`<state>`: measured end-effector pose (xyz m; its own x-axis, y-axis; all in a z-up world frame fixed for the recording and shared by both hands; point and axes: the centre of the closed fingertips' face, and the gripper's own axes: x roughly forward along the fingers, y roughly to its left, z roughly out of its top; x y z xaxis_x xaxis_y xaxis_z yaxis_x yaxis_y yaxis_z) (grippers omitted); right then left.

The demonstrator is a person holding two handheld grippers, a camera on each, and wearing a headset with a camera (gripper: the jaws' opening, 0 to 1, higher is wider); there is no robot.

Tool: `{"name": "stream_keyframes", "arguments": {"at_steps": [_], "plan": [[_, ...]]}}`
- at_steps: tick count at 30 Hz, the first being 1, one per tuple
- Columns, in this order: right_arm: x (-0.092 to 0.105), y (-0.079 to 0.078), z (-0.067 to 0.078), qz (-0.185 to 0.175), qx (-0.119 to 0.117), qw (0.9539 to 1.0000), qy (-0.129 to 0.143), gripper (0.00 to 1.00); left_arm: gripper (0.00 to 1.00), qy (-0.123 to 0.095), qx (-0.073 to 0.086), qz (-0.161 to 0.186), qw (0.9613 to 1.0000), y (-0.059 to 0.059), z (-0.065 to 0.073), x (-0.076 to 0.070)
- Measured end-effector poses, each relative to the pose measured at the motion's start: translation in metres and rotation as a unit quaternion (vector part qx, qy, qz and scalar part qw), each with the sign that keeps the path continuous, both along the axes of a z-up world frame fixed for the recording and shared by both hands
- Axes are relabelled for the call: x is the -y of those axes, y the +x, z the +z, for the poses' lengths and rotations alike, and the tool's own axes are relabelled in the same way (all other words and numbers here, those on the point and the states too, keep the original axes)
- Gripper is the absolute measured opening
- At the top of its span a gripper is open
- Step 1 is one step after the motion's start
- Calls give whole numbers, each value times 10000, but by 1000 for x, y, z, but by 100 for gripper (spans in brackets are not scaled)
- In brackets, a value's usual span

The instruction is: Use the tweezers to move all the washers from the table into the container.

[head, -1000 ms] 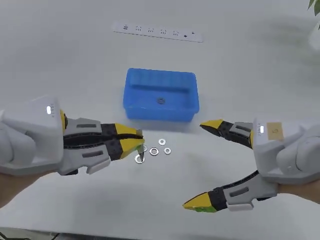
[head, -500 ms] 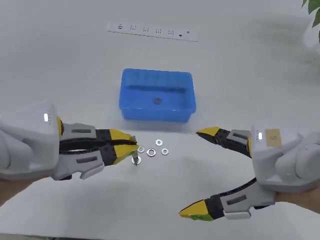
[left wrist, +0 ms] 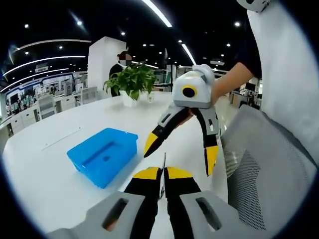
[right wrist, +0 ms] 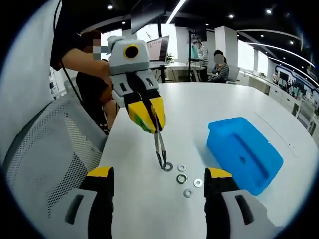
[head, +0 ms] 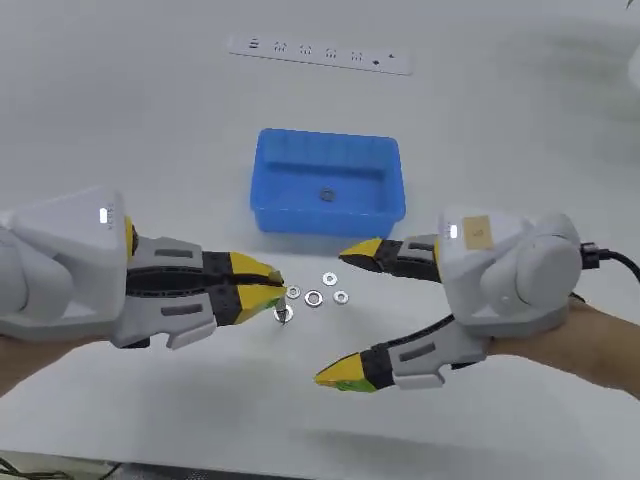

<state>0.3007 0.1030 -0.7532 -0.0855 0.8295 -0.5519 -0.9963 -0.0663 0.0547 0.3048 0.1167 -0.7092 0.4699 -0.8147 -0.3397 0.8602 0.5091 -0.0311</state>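
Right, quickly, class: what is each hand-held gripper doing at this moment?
Left hand-held gripper: closed on the thin metal tweezers.
Right hand-held gripper: open, holding nothing.

Blue rectangular container (head: 325, 215) upright, one washer (head: 327, 195) inside. Four silver washers (head: 313, 298) flat near its front wall. Metal tweezers (right wrist: 159, 137) angled down, tips at fifth washer (right wrist: 168, 166).

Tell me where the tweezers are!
The tweezers sit left of centre in the head view, pinched in the left tongs, tips at the leftmost washer, near the blue container.
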Motion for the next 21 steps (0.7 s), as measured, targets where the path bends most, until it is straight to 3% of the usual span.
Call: {"name": "stream_keyframes", "arguments": {"at_steps": [12,17,21], "plan": [[-33,-11,-17,333,-225,9992,-91,36,6,121,-191,-244,9994,-1,-1,-1],[-37,-7,-17,344,-195,9992,-115,25,6,137,-233,-268,9993,-2,-1,0],[-38,-4,-18,427,8,9990,-154,16,7,161,-231,-288,9992,-2,-1,2]]}}
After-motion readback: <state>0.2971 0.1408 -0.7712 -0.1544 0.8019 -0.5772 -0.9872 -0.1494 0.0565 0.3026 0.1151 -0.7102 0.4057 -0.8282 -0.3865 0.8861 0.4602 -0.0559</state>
